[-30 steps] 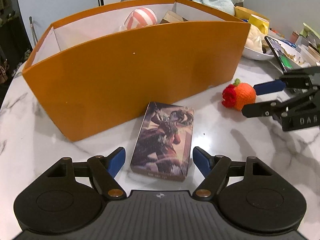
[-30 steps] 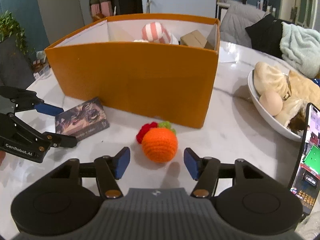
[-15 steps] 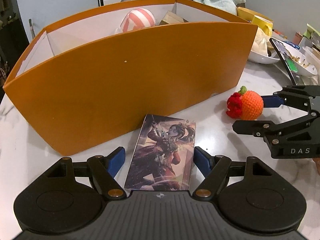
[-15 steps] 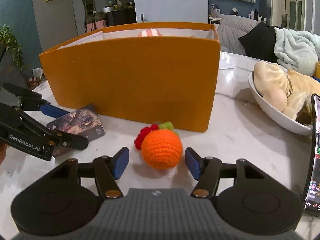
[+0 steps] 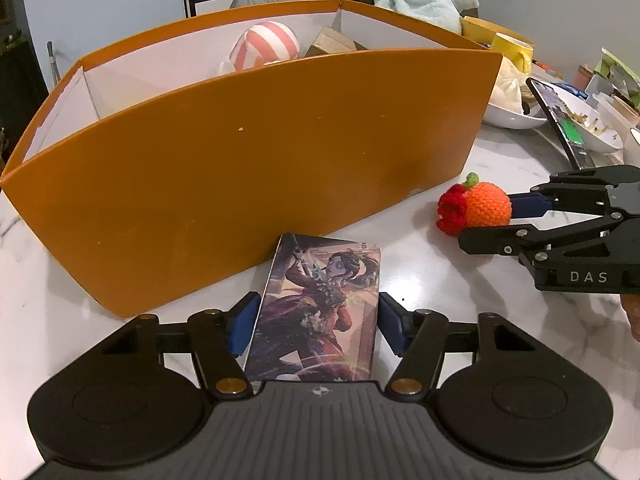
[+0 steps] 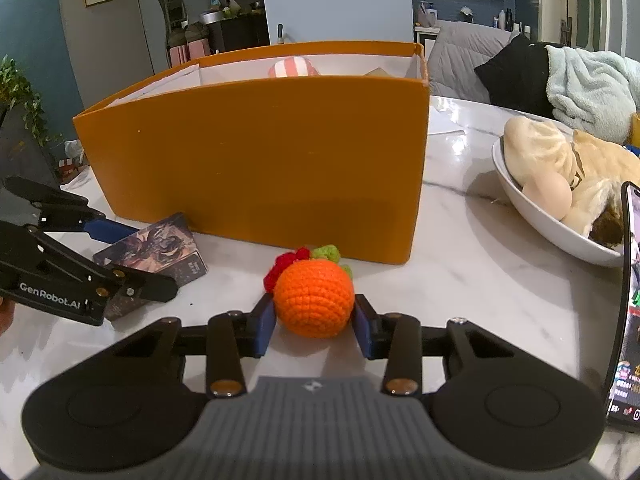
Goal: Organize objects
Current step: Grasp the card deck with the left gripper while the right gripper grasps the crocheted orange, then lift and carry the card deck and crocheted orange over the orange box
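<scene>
A card box with a printed warrior picture (image 5: 320, 308) lies on the marble table in front of the orange box (image 5: 248, 168). My left gripper (image 5: 316, 328) has its blue pads against both long sides of the card box. The card box also shows in the right wrist view (image 6: 160, 248). A crocheted orange ball with red and green tufts (image 6: 314, 300) sits between my right gripper's (image 6: 314, 326) pads, which touch its sides. It also shows in the left wrist view (image 5: 480, 206). The orange box (image 6: 264, 168) holds a striped ball (image 5: 266, 46) and a brown block (image 5: 330, 42).
A white bowl of buns and an egg (image 6: 560, 184) stands at the right. A lit phone (image 6: 626, 304) leans upright at the right edge. More bowls and cups (image 5: 592, 120) crowd the far right of the table.
Both grippers moved forward and closed. The left one now grips the card box, the right one now grips the crocheted ball.
</scene>
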`<control>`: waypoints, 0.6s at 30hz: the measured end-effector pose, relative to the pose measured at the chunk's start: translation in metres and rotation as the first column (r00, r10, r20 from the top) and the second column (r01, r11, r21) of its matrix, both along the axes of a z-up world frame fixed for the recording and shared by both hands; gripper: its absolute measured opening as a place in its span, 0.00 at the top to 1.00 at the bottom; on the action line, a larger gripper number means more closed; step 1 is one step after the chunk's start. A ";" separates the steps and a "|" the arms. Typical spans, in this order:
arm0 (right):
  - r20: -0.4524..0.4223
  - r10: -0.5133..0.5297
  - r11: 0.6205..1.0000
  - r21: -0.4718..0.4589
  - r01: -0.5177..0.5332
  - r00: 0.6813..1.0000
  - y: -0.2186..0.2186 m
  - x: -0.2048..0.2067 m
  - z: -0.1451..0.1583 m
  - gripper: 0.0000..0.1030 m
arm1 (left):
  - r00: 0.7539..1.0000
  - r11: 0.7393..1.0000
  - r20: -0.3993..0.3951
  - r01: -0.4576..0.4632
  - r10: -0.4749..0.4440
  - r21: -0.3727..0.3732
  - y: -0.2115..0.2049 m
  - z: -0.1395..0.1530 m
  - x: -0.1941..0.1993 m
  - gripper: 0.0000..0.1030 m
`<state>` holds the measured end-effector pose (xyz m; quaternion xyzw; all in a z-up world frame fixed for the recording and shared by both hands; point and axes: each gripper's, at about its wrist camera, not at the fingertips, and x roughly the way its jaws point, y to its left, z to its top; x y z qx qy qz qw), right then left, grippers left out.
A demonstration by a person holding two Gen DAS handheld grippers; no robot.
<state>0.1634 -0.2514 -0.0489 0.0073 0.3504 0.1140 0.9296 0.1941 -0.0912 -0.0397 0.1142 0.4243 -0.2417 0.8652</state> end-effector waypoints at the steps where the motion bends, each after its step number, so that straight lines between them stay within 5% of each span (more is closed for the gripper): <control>1: -0.001 0.000 1.000 -0.001 0.000 1.000 0.000 0.000 0.000 0.58 | 1.000 1.000 -0.002 0.001 -0.001 -0.002 0.000 0.000 0.000 0.30; 18: -0.006 0.030 0.999 -0.023 -0.031 1.000 0.011 -0.007 0.014 0.58 | 0.999 0.999 -0.022 0.031 -0.032 -0.029 0.020 0.016 -0.025 0.32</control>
